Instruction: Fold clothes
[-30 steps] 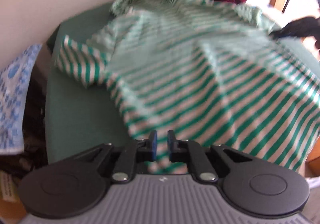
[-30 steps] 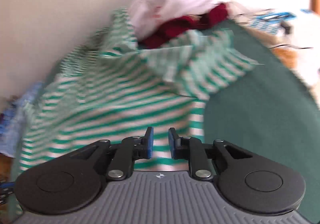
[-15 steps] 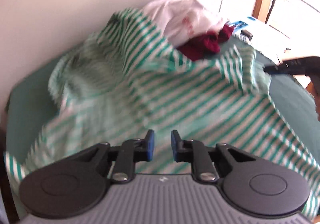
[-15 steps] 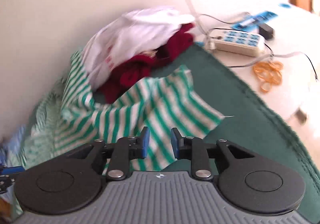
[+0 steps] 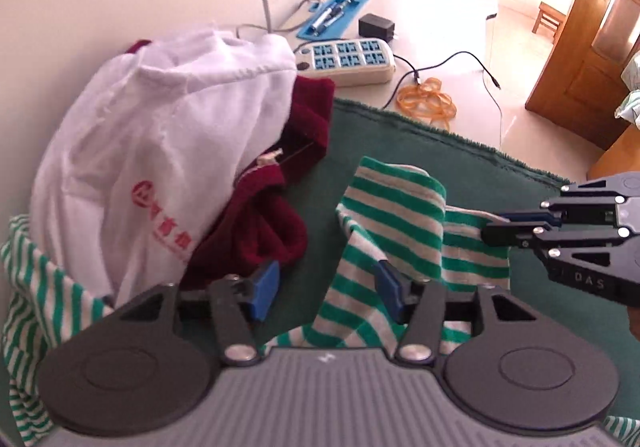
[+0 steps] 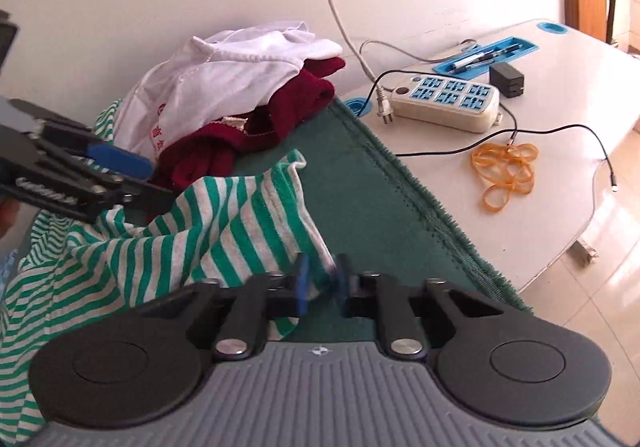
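Note:
A green-and-white striped shirt (image 5: 392, 207) (image 6: 224, 215) lies rumpled on the dark green mat (image 5: 500, 175) (image 6: 380, 207). My left gripper (image 5: 326, 293) (image 6: 148, 181) hovers over its folded sleeve part. Its jaws are opening and stand wide, with striped cloth beneath and between them but not pinched. My right gripper (image 6: 321, 281) (image 5: 494, 229) is closing on the sleeve's outer edge, and the cloth sits between its blurred pads.
A white printed shirt (image 5: 160, 135) and a maroon garment (image 5: 272, 215) are piled against the wall just past the left gripper. Beyond the mat, the white table carries a power strip (image 6: 444, 103), an orange band bundle (image 6: 504, 175), cables and a blue pen tray (image 5: 336, 11).
The left gripper swept sideways across the striped shirt toward the clothes pile and its jaws opened wide. The right gripper moved onto the sleeve edge and its jaws narrowed on it.

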`<control>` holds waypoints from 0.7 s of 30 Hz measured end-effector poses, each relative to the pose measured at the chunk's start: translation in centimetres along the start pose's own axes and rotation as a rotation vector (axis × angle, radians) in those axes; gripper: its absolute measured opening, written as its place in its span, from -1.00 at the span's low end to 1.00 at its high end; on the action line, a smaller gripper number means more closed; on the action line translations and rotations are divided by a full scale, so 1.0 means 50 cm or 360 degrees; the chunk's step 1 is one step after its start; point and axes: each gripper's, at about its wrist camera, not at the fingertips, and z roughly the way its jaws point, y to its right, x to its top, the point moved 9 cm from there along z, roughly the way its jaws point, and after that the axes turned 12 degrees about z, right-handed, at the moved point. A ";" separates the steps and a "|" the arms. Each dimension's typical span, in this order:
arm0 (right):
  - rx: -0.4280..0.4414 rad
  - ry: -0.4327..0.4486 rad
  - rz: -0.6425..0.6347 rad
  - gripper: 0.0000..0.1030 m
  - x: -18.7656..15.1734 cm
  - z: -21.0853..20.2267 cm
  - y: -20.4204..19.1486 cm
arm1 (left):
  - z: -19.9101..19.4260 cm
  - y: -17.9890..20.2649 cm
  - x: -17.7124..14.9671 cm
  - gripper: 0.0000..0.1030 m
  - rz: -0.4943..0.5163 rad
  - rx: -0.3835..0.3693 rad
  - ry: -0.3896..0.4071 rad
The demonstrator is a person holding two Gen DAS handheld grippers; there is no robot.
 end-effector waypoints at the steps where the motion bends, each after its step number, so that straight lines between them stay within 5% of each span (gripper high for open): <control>1: 0.0082 -0.0010 0.0058 -0.86 0.001 -0.007 0.004 | 0.016 0.004 0.005 0.10 -0.0009 -0.0037 -0.0021; 5: 0.0168 0.0110 0.0248 -0.88 0.031 -0.050 0.043 | 0.072 0.011 0.026 -0.04 0.0005 -0.0040 -0.0096; 8: 0.0152 0.0126 0.0332 -0.96 0.036 -0.061 0.072 | 0.098 0.016 0.055 -0.94 0.0001 -0.0059 -0.0105; 15: 0.0190 0.0071 0.0444 -0.84 0.022 -0.069 0.098 | 0.098 0.056 0.129 -1.00 0.0189 0.0032 0.0061; 18: 0.0170 0.0076 0.0421 -0.49 0.020 -0.072 0.098 | 0.074 0.051 0.154 -1.00 0.0240 0.0109 0.0168; 19: 0.0166 0.0065 0.0406 -0.16 0.018 -0.070 0.095 | 0.073 0.043 0.154 -0.97 0.0241 0.0127 0.0155; 21: 0.0157 0.0045 0.0378 -0.08 0.013 -0.065 0.089 | 0.083 0.026 0.141 -0.81 0.0257 0.0172 0.0077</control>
